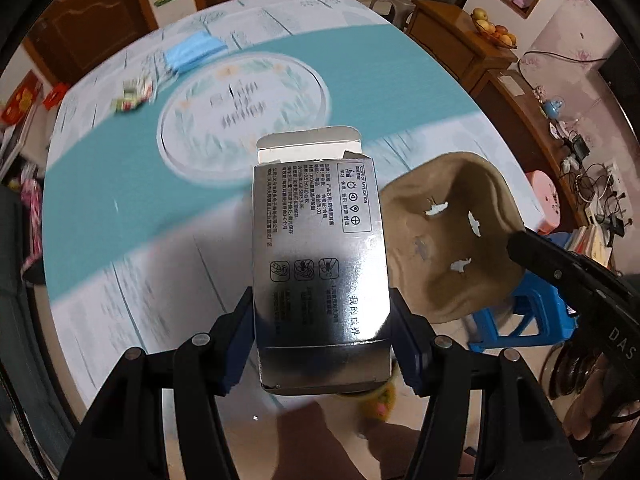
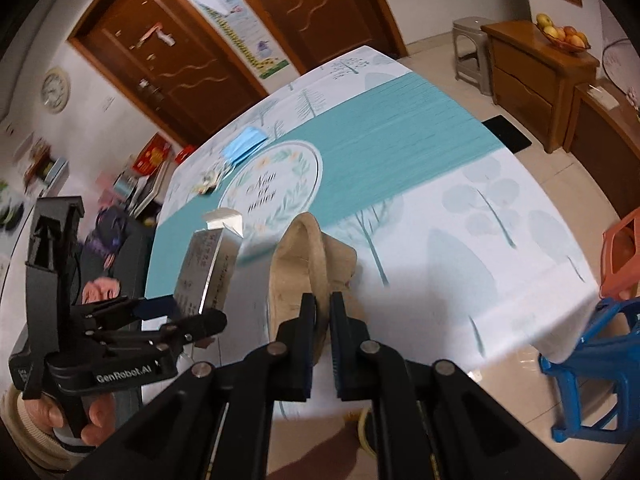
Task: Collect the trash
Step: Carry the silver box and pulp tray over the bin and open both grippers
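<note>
Left tongs (image 1: 322, 344) clenched on silver rectangular cardboard box (image 1: 318, 248); right tongs (image 2: 323, 320) pinching tan moulded pulp tray (image 2: 298, 276) rim. Keep both grips firm, carry level; blue mask (image 1: 196, 51) at 11 o'clock on table (image 1: 120, 184).

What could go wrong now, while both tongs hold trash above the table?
1. The left tongs grip the silver box only near its closed end; it might swing or slip out.
2. Its top flap is open, so any contents could fall out.
3. The right tongs pinch only a rim of the torn beige pulp tray, which may rip further.
</note>
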`<state>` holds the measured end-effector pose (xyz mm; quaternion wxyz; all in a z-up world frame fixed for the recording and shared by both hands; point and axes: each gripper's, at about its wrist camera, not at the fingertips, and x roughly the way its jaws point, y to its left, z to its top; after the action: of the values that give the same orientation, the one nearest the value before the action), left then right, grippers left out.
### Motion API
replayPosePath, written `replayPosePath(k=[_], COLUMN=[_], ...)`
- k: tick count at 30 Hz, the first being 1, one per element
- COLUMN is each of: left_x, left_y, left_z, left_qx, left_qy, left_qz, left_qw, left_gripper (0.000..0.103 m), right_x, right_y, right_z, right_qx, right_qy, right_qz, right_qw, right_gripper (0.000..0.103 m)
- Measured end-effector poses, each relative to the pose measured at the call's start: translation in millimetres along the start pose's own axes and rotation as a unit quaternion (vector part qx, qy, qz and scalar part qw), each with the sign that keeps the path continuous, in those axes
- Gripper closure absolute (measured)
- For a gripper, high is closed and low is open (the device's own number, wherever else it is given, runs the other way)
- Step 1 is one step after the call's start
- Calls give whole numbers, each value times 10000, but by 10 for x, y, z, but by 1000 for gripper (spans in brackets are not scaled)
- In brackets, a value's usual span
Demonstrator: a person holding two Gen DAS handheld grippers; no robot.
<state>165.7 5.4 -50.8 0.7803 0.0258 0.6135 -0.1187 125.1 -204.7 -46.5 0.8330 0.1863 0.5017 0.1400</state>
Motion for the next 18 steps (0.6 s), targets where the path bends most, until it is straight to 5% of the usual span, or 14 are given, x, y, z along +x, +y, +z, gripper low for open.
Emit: replayPosePath(k=[10, 18], left_x=[-174, -7], left_y=[-526, -859], left_z=[-985, -1431], left_qx=[-317, -184], left_qy=[135, 550], left_qz=[65, 93], left_qw=[9994, 9983], left_gripper=[43, 43], right_x=[-534, -468], right_y=[-197, -501], right_z=[-780, -1294], right_qx=[-545, -310], right_qy=[399, 871], right_qz=[186, 171], right_qw=[9975, 9956], right_gripper=[96, 96])
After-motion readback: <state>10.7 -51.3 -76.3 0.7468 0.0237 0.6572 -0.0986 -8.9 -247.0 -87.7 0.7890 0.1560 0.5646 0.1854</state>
